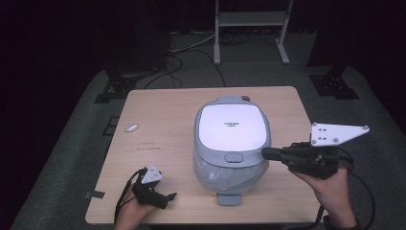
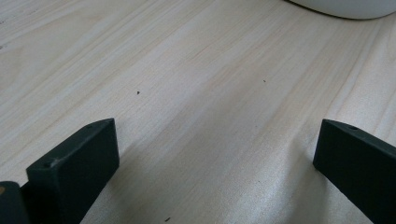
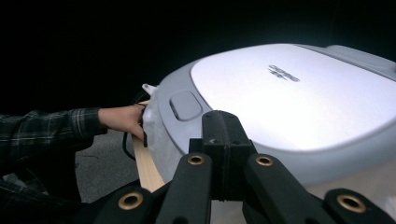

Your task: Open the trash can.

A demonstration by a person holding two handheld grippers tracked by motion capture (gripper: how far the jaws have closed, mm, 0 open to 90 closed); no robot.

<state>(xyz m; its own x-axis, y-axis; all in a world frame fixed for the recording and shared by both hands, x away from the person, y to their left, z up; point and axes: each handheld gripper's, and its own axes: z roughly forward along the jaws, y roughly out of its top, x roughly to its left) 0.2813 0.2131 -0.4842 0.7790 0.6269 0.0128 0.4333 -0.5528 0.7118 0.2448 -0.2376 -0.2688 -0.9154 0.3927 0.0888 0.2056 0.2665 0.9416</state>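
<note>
My right claw (image 1: 266,153) is clenched, empty, tip just beside the one rice cooker (image 1: 232,143) at mid-table (image 1: 158,158). Cooker's latch button (image 1: 233,157) faces me, hinge away, long axis front-to-back, lid down. Left claw (image 1: 167,196) released, resting on the table near-left. One small white object (image 1: 131,128) far left.

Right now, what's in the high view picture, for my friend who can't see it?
A grey rice cooker with its lid shut sits on a wooden table. The right tool, jaws shut, points at its side; the left tool rests near the table's front edge.
</note>
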